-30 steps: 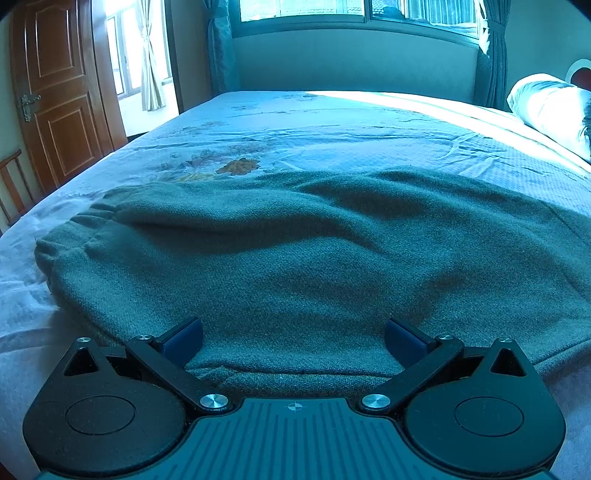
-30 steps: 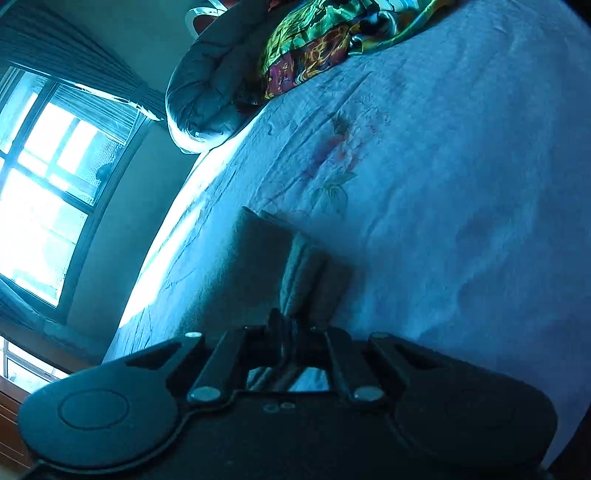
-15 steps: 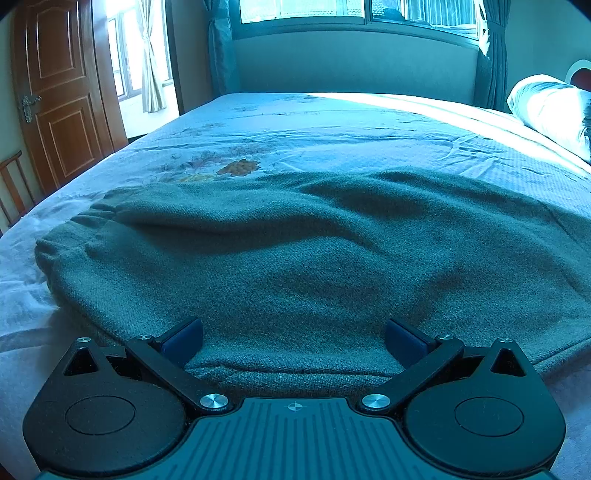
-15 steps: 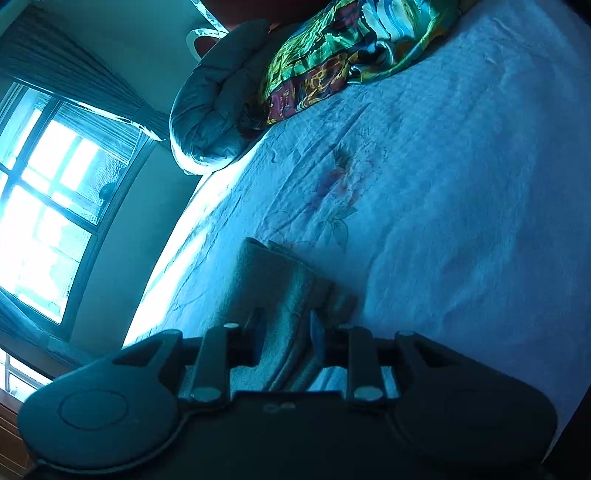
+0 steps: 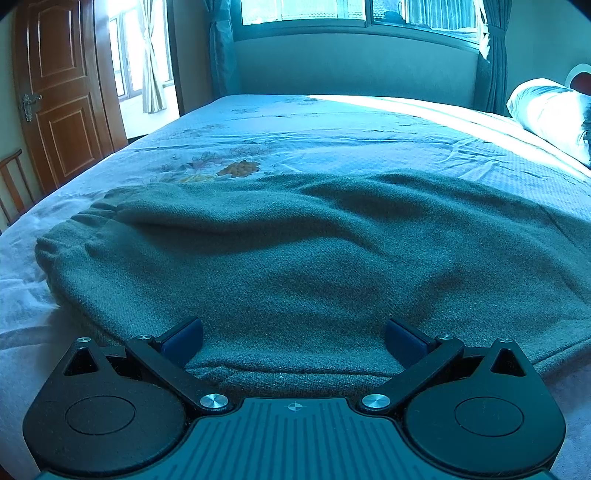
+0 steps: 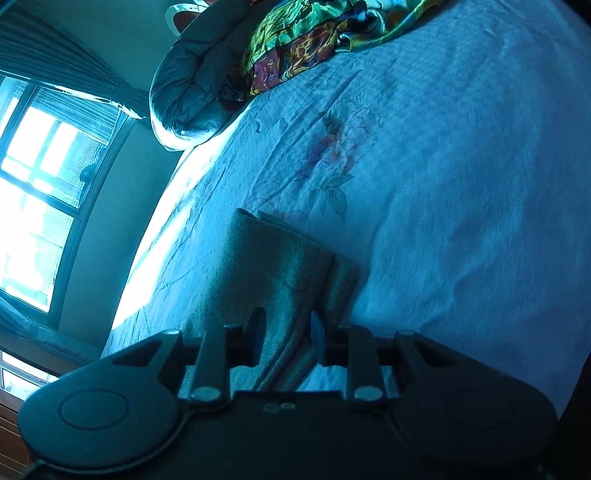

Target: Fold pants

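Observation:
Grey-green pants [image 5: 295, 251] lie spread flat across the bed, waistband at the left. My left gripper [image 5: 293, 332] stands wide open just over their near edge, its blue pads [image 5: 183, 341] clear of the cloth. In the right wrist view the folded end of the pant legs [image 6: 273, 258] lies on the sheet and runs back between the fingers of my right gripper [image 6: 287, 332]. Its jaws stand a little apart, with the cloth loose between them and not pinched.
The bed has a pale floral sheet [image 5: 332, 140]. A rolled duvet [image 6: 184, 85] and a colourful cloth [image 6: 306, 33] lie at the head end, with a pillow [image 5: 546, 110] at the right. A wooden door [image 5: 62, 92] and a chair [image 5: 11, 184] stand left of the bed.
My right gripper was shut on the bunched leg end; its jaws have parted and the cloth has sunk flatter onto the sheet. The left gripper and the pants near it are unchanged.

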Available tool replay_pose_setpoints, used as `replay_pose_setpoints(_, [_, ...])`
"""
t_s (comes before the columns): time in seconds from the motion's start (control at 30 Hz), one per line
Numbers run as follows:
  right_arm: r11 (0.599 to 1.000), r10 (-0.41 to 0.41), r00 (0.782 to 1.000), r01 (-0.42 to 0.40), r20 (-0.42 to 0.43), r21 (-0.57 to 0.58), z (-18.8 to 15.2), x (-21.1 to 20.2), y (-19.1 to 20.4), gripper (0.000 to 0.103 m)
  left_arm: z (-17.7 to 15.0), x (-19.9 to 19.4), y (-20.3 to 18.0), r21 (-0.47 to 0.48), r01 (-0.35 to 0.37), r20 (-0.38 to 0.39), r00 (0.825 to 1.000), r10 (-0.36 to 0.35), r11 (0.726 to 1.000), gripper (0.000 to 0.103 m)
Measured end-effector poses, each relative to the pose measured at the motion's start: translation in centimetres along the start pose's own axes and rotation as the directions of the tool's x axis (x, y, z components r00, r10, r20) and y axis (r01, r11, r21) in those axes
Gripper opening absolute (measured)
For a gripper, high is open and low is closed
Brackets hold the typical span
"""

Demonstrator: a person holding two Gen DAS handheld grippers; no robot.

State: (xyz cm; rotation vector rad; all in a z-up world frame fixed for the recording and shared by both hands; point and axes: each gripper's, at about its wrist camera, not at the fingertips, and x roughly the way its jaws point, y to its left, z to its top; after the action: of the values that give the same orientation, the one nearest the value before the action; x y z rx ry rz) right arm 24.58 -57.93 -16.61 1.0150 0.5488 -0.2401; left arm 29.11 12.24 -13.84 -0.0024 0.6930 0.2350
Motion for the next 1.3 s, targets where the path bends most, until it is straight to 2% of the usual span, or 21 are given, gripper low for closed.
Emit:
replay_pose_setpoints(0.07, [1.000,0.000,1.000,0.000,0.004,-0.001,0.1,0.5,-0.1,0.017,0.0,0.1,-0.1,0.001,-0.004,0.000,1.000,0.004,1.000,0.103])
replay_pose_setpoints(0.13, [1.000,-0.011,1.000,0.011,0.015,0.013,0.4,0.9,0.2,0.000,0.0,0.1,-0.1,0.002,-0.003,-0.002,1.000,0.003,1.000,0.103])
replay_pose_setpoints(0.2, [0.999,0.014,0.999,-0.012,0.037,-0.047,0.4,0.6,1.8,0.000,0.1,0.1,0.0,0.004,0.002,-0.005,1.000,-0.002,1.000,0.103])
replay_pose_setpoints(0.27, [0.987,0.104,0.991,-0.092,0.088,-0.129,0.7,-0.9,4.7,0.000,0.2,0.2,0.1,0.005,0.007,-0.010,1.000,-0.007,1.000,0.103])
replay_pose_setpoints(0.33, [0.969,0.191,0.971,-0.163,0.145,-0.185,1.4,-2.7,6.9,0.000,0.2,0.2,0.1,0.005,0.008,-0.011,1.000,-0.008,1.000,0.103])
replay_pose_setpoints(0.4, [0.955,0.238,0.957,-0.199,0.167,-0.218,1.8,-4.1,7.7,0.000,0.2,0.2,0.0,0.003,0.005,-0.008,1.000,-0.005,1.000,0.103])
replay_pose_setpoints(0.43, [0.956,0.232,0.958,-0.192,0.168,-0.223,1.7,-4.4,7.4,0.000,0.1,0.2,0.0,0.002,0.004,-0.006,1.000,-0.004,1.000,0.103])
replay_pose_setpoints(0.5, [0.974,0.150,0.978,-0.120,0.148,-0.191,1.2,-3.6,4.6,0.000,0.0,0.2,0.0,0.000,0.003,-0.002,1.000,-0.003,1.000,0.103])
replay_pose_setpoints(0.53, [0.991,0.062,0.994,-0.052,0.086,-0.120,1.2,-1.9,2.1,0.000,0.0,0.2,0.0,0.000,0.002,-0.002,1.000,-0.002,1.000,0.103])
replay_pose_setpoints(0.57, [1.000,0.001,1.000,0.000,0.030,-0.031,1.1,-0.7,-0.1,0.000,0.0,0.3,0.0,0.001,0.002,-0.003,1.000,-0.002,1.000,0.103])
replay_pose_setpoints(0.6, [0.999,0.025,1.000,-0.026,0.018,0.034,0.8,-0.3,-1.9,0.000,0.1,0.2,0.0,0.004,0.004,-0.006,1.000,-0.004,1.000,0.103])
replay_pose_setpoints(0.63, [0.998,0.048,0.998,-0.049,0.035,0.035,0.3,-0.5,-2.4,0.000,0.1,0.2,0.0,0.005,0.005,-0.007,1.000,-0.005,1.000,0.103])
replay_pose_setpoints(0.7, [0.999,0.020,0.999,-0.018,0.048,-0.034,-0.2,-0.6,-1.4,0.000,0.1,0.3,0.1,0.006,0.008,-0.009,1.000,-0.008,1.000,0.103])
replay_pose_setpoints(0.8, [0.999,0.014,0.999,-0.011,0.050,-0.045,0.1,-0.1,-0.3,0.000,0.2,0.3,0.0,0.004,0.003,-0.009,1.000,-0.003,1.000,0.103])
replay_pose_setpoints(0.93, [0.999,0.011,0.999,-0.009,0.041,-0.038,0.7,-0.2,0.4,0.000,0.1,0.3,0.1,0.001,0.005,-0.009,1.000,-0.005,1.000,0.103])
replay_pose_setpoints(1.07, [1.000,0.024,0.999,-0.025,0.033,0.019,0.4,-0.5,-1.5,0.000,0.1,0.3,0.1,0.003,0.005,-0.005,1.000,-0.005,1.000,0.103])
replay_pose_setpoints(1.1, [0.999,0.039,0.998,-0.040,0.039,0.011,0.3,-0.8,-1.6,0.001,0.1,0.3,0.1,0.004,0.006,-0.006,1.000,-0.006,1.000,0.103])
replay_pose_setpoints(1.2, [0.998,0.060,0.990,-0.059,0.125,-0.017,0.3,-2.9,-1.3,0.017,0.1,0.3,0.1,0.005,0.008,-0.006,1.000,-0.008,1.000,0.103])
replay_pose_setpoints(1.27, [0.998,0.061,0.988,-0.063,0.144,0.015,0.6,-3.7,-1.9,0.023,0.0,0.3,0.1,0.004,0.007,-0.003,1.000,-0.007,1.000,0.103])
replay_pose_setpoints(1.3, [0.997,0.062,0.989,-0.069,0.136,0.046,0.9,-3.7,-2.4,0.030,0.0,0.3,0.0,0.003,0.006,-0.001,1.000,-0.006,1.000,0.103])
